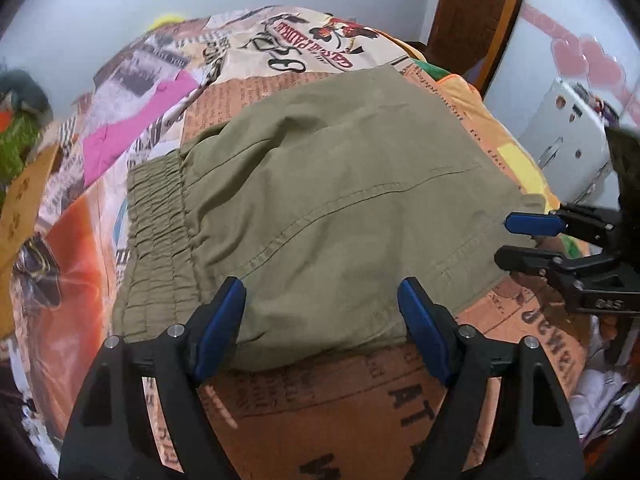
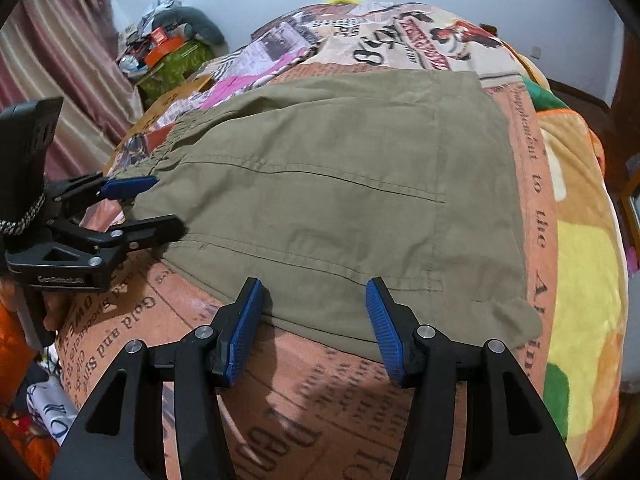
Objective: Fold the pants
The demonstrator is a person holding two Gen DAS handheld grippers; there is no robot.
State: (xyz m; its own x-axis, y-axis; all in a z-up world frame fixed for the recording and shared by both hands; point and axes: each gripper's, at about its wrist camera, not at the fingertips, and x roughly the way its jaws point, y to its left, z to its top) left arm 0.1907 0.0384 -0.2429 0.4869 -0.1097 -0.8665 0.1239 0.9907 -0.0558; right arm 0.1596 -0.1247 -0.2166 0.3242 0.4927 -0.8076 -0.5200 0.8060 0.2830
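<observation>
Only left cam shows pants (image 1: 320,208) waistband (image 1: 158,236), both tongs, left (image 1: 322,334) & right (image 2: 314,330), wide open, empty.

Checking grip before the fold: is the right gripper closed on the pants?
No, the right gripper is open, with the pants edge between its spread fingers.

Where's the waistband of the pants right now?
The elastic waistband is at the left end of the pants in the left wrist view, just beyond the left gripper, with the pink cloth lying past it.
</observation>
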